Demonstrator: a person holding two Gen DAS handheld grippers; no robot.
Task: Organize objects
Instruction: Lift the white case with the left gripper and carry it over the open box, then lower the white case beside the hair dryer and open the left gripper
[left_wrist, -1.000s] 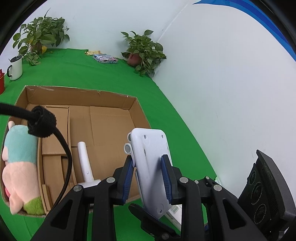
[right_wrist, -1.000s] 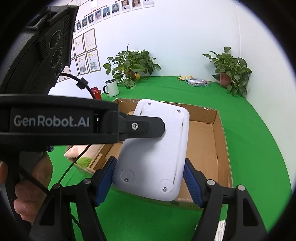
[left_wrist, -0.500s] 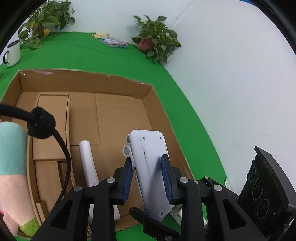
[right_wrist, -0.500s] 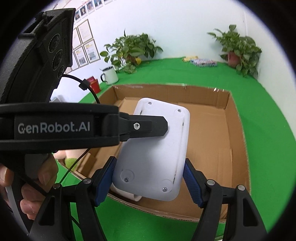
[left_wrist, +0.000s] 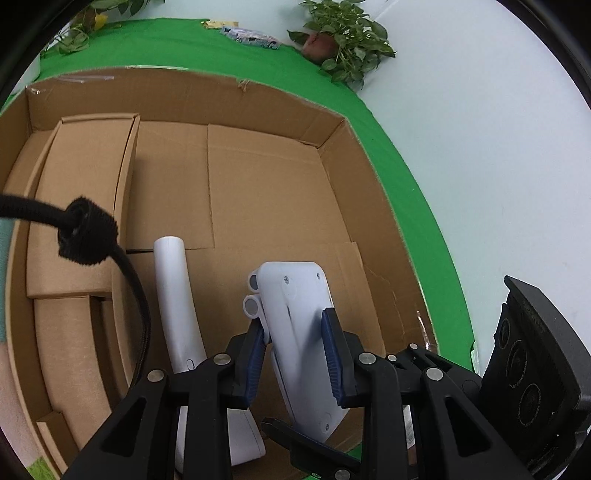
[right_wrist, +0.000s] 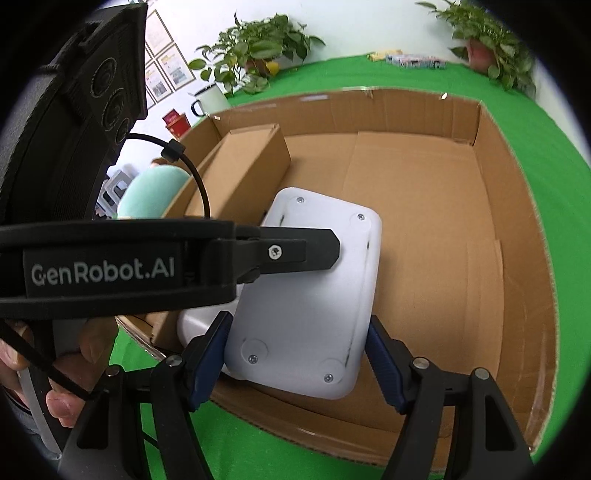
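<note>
Two inner cartons (left_wrist: 85, 206) beside white device (right_wrist: 306, 295)

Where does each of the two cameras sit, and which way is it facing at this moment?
Left wrist: on the left gripper, angled down into the cardboard box; its blue pads clamp the white device by its thin edges; the right gripper's body shows at right.
Right wrist: on the right gripper, angled down into the box from its near edge; its pads grip the device across its width; the left gripper and a hand show at left.
Shared: device, box, green cloth, potted plants.
</note>
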